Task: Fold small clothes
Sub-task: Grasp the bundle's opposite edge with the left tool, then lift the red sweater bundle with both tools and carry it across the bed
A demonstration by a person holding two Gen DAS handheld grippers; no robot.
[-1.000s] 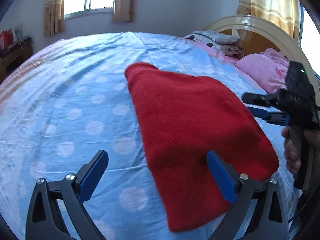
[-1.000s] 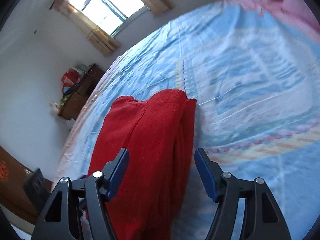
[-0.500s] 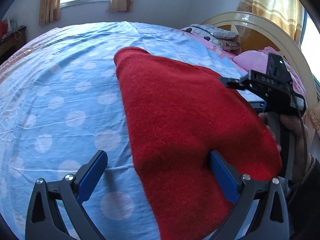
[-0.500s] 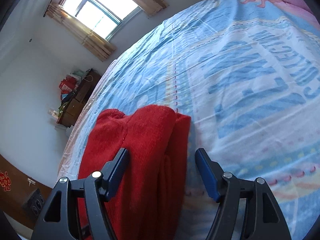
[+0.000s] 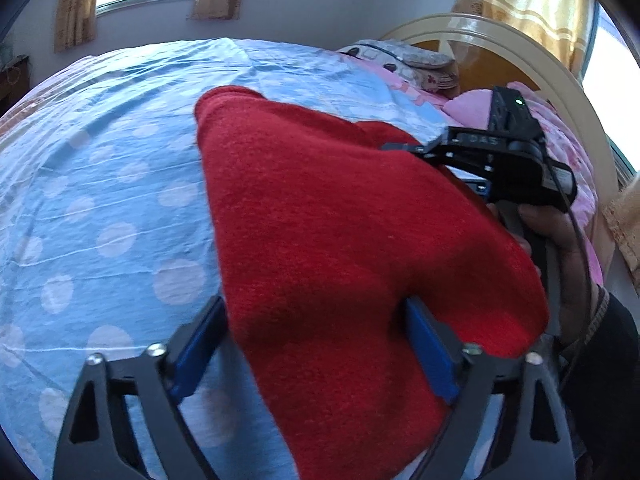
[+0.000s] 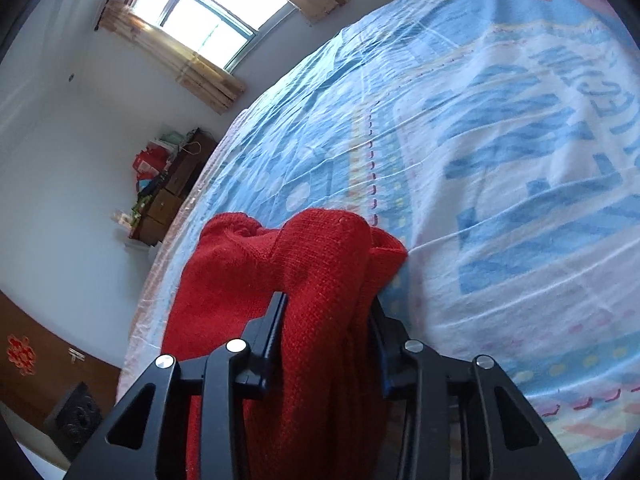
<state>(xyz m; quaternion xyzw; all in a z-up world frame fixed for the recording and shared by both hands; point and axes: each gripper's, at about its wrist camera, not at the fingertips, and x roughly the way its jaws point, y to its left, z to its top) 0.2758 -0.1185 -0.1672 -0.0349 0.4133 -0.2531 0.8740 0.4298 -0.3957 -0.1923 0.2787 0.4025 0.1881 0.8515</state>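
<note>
We've got both grippers closing on the red knitted garment (image 5: 340,220) on our blue polka-dot bedsheet (image 5: 100,200): right gripper (image 6: 326,320) pinching it, left gripper (image 5: 316,344) still straddling its edge, curtained window (image 6: 208,12) behind

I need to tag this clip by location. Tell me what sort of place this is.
A bedroom, most likely in a home. The red garment lies on a bed with a blue dotted bedsheet, pillows sit by a curved headboard, and a curtained window is in the wall.

A fuzzy red knit garment (image 5: 340,240) is lying on a smooth, creased cotton bedsheet (image 5: 100,184); the headboard (image 5: 480,28) is gleaming glossy.
</note>
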